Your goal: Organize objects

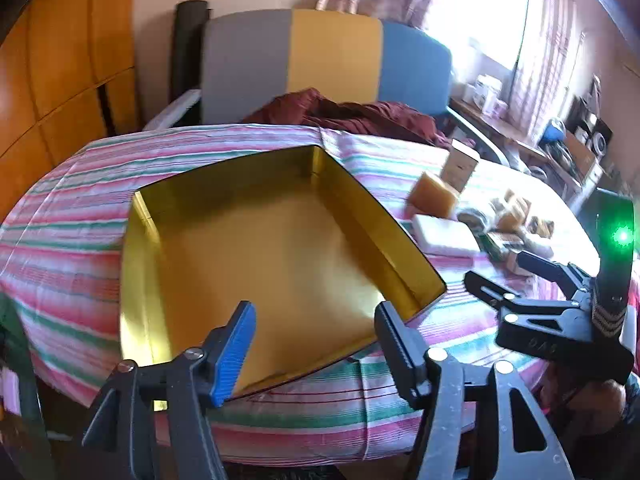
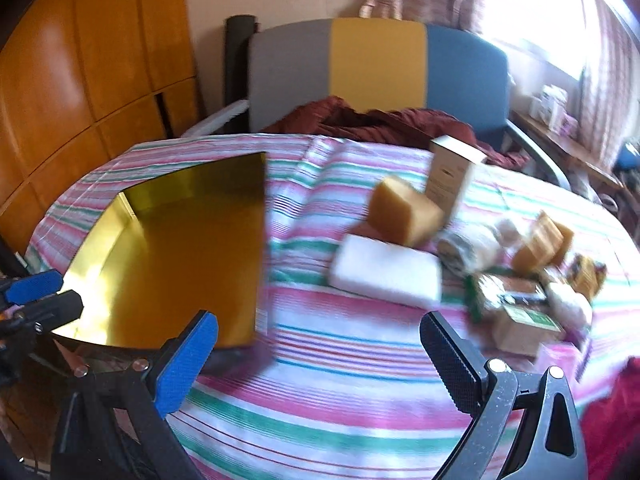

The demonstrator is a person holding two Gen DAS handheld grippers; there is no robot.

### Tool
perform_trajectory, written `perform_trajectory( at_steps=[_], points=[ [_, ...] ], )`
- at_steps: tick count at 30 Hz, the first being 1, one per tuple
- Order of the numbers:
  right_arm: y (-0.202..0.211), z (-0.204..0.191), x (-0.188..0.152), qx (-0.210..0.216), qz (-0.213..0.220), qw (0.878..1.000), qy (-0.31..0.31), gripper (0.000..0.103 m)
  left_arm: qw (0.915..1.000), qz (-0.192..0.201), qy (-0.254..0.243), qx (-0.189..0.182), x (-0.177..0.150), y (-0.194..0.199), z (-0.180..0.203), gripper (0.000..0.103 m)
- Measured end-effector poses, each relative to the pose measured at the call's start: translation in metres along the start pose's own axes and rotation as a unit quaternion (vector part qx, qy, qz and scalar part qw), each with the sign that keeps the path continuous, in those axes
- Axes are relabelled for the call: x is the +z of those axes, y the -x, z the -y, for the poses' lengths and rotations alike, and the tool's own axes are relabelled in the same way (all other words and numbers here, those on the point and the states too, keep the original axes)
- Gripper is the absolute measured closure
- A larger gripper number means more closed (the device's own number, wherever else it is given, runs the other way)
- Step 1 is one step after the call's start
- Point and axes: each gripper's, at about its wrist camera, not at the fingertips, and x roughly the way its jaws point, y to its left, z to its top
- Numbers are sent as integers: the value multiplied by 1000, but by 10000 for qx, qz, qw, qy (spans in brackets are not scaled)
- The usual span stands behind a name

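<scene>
A gold metal tin (image 1: 256, 248) lies open and empty on the striped cloth; it also shows at the left of the right wrist view (image 2: 180, 260). My left gripper (image 1: 316, 340) is open and empty above the tin's near edge. My right gripper (image 2: 320, 356) is open and empty over the cloth, right of the tin; it shows in the left wrist view (image 1: 516, 276). A white bar (image 2: 384, 272), an amber soap block (image 2: 404, 212), a tall beige box (image 2: 452, 176), a wrapped roll (image 2: 468, 252) and several small packets (image 2: 524, 308) lie beyond my right gripper.
The table with the striped cloth (image 2: 340, 400) fills both views. A grey, yellow and blue chair back (image 1: 328, 52) with a maroon cloth (image 1: 360, 116) stands behind it. A wooden cupboard (image 1: 60, 60) is at the left. A cluttered shelf (image 1: 560, 140) is at the right.
</scene>
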Motion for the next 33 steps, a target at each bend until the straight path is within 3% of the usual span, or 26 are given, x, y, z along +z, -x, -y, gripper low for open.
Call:
perform_trajectory(
  at_steps=[7,13,19,25,27,30,33],
  points=[
    [25,62,-6,-375,44,9976,-584,1,9979,-383,-510,-144,9,-21,26,39],
    [45,128,-2,-656,97,9878,-1407,1,9934,-519,-827,-607,29,-32,48,39],
    [46,160,8,-560,54,9798,-1921,1,9781,-538,-1703,-1067,58,-53,85,39],
    [38,170,27,-383,94,9814,-1881,1,9544,-756,-2662,-1123,83,-92,128,37],
    [33,173,33,-309,115,9823,-1841,1,9470,-817,-2917,-1072,84,-102,138,30],
    [25,181,40,-202,114,9828,-1834,1,9273,-975,-3445,-1094,84,-122,158,22],
    [17,187,44,-102,87,9830,-1828,1,9034,-1165,-3970,-1129,79,-141,177,21]
  ],
)
